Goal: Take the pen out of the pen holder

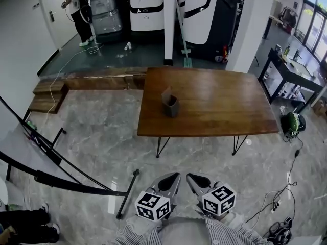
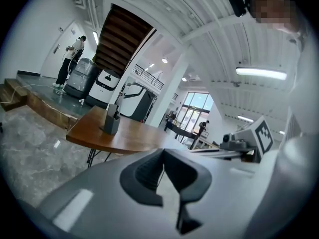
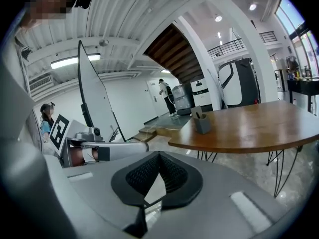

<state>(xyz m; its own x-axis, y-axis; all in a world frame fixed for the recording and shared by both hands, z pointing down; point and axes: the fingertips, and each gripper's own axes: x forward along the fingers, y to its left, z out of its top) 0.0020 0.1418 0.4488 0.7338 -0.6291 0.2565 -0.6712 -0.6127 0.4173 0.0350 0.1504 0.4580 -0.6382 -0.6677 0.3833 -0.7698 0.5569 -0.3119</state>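
Pen holder (image 1: 170,106) on table (image 1: 225,101) (well ahead); left gripper (image 1: 172,179), right gripper (image 1: 194,180) jaws closed, empty.

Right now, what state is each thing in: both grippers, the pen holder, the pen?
left gripper: shut, empty, well short of the table.
right gripper: shut, empty.
pen holder: upright on the wooden table.
pen: standing inside the pen holder, not yet taken out.

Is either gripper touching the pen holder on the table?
No: the left gripper and right gripper hang over the floor, well short of the table where the pen holder stands.
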